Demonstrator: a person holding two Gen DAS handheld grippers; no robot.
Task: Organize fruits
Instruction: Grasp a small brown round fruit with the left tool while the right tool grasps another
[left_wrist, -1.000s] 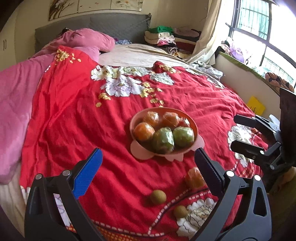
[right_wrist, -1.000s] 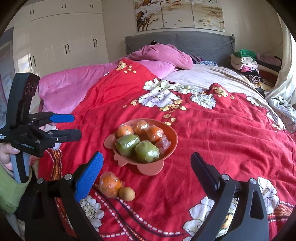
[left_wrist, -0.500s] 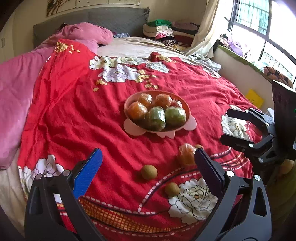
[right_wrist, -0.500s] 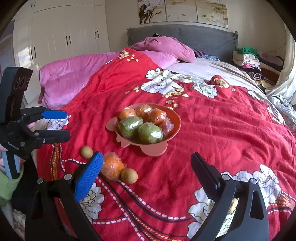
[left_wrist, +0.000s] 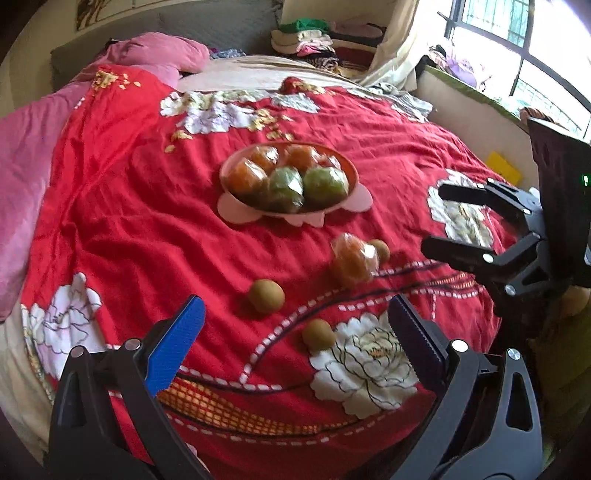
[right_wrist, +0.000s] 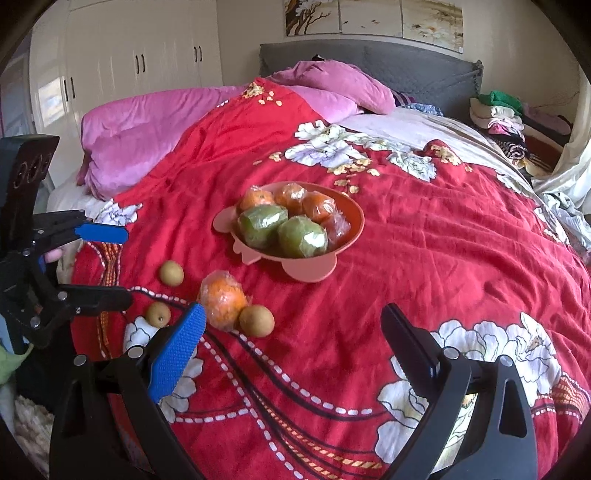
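A pink bowl (left_wrist: 352, 173) (right_wrist: 354, 212) on the red bedspread holds several wrapped orange and green fruits (left_wrist: 325, 182). In front of it lie a wrapped orange (left_wrist: 352, 258) (right_wrist: 223, 302) and three small brown fruits (left_wrist: 266, 295) (left_wrist: 318, 334) (left_wrist: 380, 249), also in the right wrist view (right_wrist: 256, 320) (right_wrist: 171, 272) (right_wrist: 158, 314). My left gripper (left_wrist: 295, 332) (right_wrist: 107, 264) is open, hovering near the bed's front edge over the nearest brown fruits. My right gripper (right_wrist: 291, 339) (left_wrist: 437, 218) is open too, with the wrapped orange just past its left finger.
The red floral bedspread (left_wrist: 147, 206) covers most of the bed, with a pink quilt (right_wrist: 147, 125) on the far left. Folded clothes (right_wrist: 498, 114) are stacked by the headboard. A window ledge (left_wrist: 476, 96) runs along the right side. White wardrobes (right_wrist: 122, 62) stand behind.
Both grippers have pulled back toward the foot of the bed, so the bowl looks farther away and all the loose fruits have come into view. Both stay open.
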